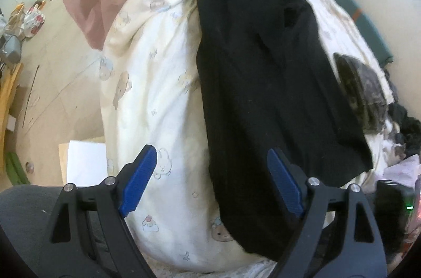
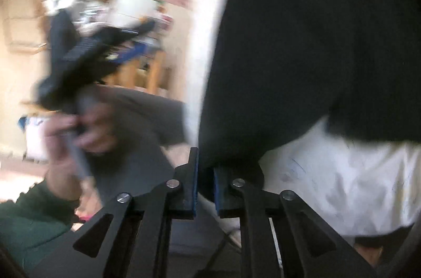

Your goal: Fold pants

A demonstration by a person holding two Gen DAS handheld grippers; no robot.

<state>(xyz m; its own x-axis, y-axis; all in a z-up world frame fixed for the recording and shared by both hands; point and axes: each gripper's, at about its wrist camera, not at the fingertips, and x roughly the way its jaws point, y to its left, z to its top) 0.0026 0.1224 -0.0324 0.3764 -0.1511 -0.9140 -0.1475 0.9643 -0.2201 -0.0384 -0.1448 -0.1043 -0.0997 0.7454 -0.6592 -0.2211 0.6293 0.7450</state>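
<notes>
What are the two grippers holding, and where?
Left gripper: nothing, open. Right gripper: the black pants have their lower edge between its pads; firm grip unclear.

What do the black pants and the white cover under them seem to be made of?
Black pants: soft matte fabric, probably knit; they drape limply without shine. White cover: padded cloth, likely cotton, with a printed bear pattern and puffy wrinkles.

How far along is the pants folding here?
Done: the black pants lie lengthwise on the white quilt, apparently doubled leg over leg. In hand: the right gripper, jaws nearly closed, has a dark edge between its pads; the left gripper hangs open above. Left: the crosswise folds.
</notes>
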